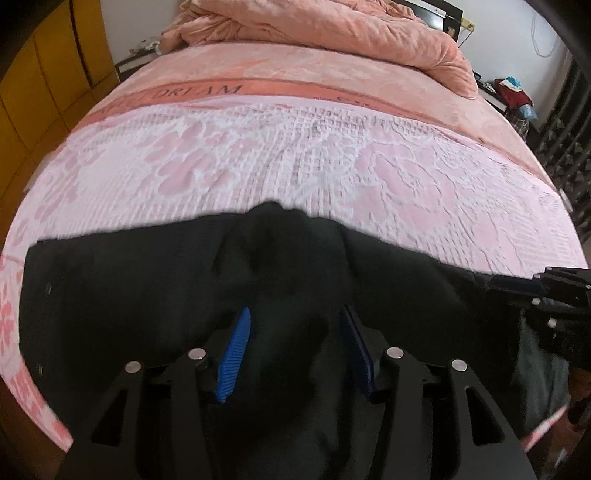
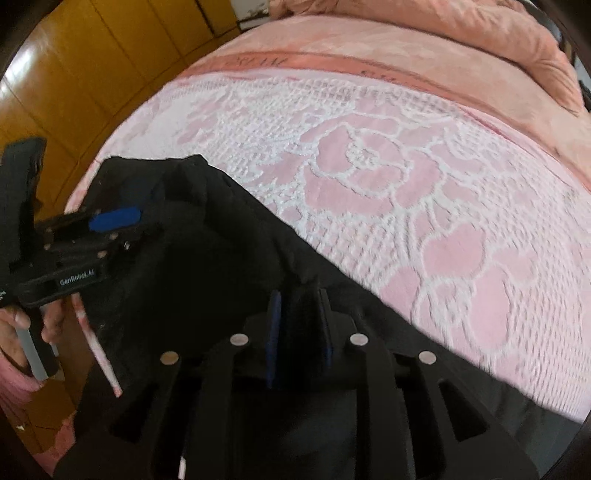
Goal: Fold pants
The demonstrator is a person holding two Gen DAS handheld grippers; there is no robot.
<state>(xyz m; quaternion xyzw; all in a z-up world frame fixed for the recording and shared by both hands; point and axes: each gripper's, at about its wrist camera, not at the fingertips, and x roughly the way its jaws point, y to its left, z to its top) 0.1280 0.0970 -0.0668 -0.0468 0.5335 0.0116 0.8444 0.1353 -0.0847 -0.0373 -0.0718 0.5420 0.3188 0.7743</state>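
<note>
Between the left gripper's (image 1: pixel 295 332) blue ribbed pads (image 1: pixel 236 350), a bunched ridge of the black fabric pants (image 1: pixel 129 295) is pinched. Right gripper (image 2: pixel 297 325) likewise clamps an edge of them. Pants lie near the foot of the pink rose-patterned bedspread (image 1: pixel 295 158). Both holds probably serve to lift one layer for folding over. Peach quilt (image 1: pixel 332 33) heaped beyond.

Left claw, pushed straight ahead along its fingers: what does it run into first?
The black pants themselves. Fabric is already bunched between the left claw fingers and humps up just ahead. Past that fold lies the pink floral blanket; how far is unclear through the fisheye.
</note>
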